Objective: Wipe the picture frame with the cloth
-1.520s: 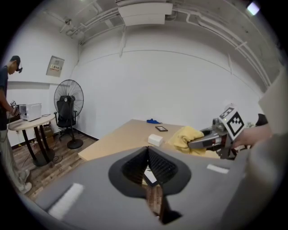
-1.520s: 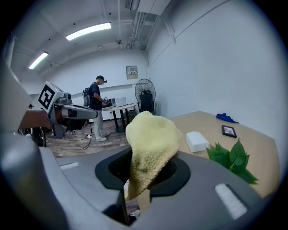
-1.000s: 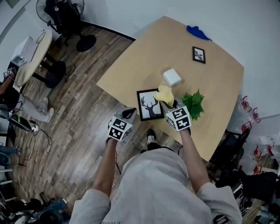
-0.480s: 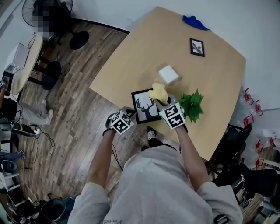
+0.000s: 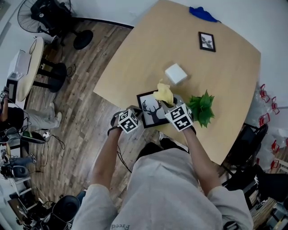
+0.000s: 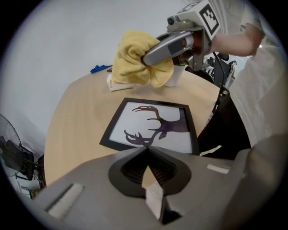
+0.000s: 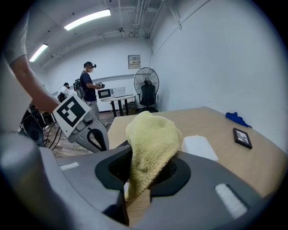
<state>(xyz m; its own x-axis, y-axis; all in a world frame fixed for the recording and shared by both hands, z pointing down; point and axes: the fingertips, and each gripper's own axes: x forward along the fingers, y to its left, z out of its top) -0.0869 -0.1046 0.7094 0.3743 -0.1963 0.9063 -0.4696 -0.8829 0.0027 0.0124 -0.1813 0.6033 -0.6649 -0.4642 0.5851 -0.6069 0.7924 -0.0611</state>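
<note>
The black picture frame (image 5: 152, 110) with a deer print lies flat near the wooden table's (image 5: 225, 67) front edge. My right gripper (image 5: 169, 101) is shut on a bunched yellow cloth (image 5: 164, 93), which hangs over the frame's far right corner. In the left gripper view the cloth (image 6: 135, 63) and the right gripper (image 6: 150, 56) sit above and beyond the frame (image 6: 153, 126). My left gripper (image 5: 136, 111) is shut, with its tips (image 6: 146, 152) at the frame's near edge. I cannot tell whether they touch it. The right gripper view shows the cloth (image 7: 150, 139) standing up between the jaws.
A white box (image 5: 175, 74) sits just beyond the cloth, and a green plant (image 5: 202, 108) stands right of my right gripper. Farther back lie a small framed picture (image 5: 207, 41) and a blue cloth (image 5: 203, 13). A fan (image 5: 40, 11) and a round table (image 5: 27, 67) stand at left.
My left gripper has moved right, from off the table's edge up to the frame's side. The right gripper with the cloth has stayed over the frame's far corner.
</note>
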